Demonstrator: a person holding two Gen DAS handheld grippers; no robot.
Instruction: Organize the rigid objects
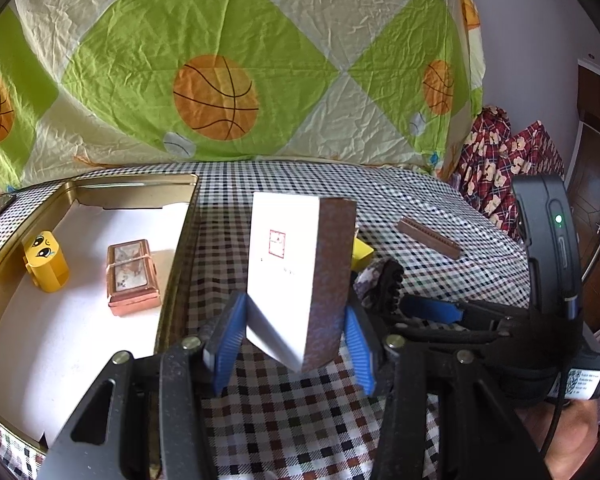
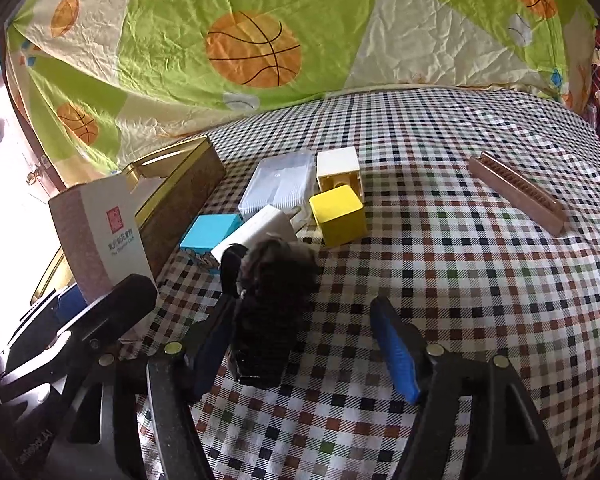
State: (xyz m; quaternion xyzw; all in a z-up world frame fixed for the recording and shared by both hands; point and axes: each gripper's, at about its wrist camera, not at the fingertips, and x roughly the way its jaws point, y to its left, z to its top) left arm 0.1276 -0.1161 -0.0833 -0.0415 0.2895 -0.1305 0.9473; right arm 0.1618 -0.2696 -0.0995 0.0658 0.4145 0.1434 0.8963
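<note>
Squarely gripped: smooth rectangular box point(image 1: 296, 280)

The box point(image 1: 300, 276) in my left gripper point(image 1: 296, 340) is white on its face with a small red stamp, and speckled brown down its side. My gripper pads point(image 1: 230, 336) are blue on black frames. The cloth on the tabletop point(image 2: 460, 280) is checked in white, black, brown and green. The tin point(image 1: 132, 188) is gold, lined white, holding a yellow figure point(image 1: 46, 260) and a copper-coloured case point(image 1: 132, 276). Beyond lie a yellow cube point(image 2: 338, 214), a white cube point(image 2: 338, 164), a turquoise box point(image 2: 208, 232) and a brown bar point(image 2: 518, 196). The backdrop sheet point(image 2: 180, 20) shows green and cream diamonds with orange basketballs.
</note>
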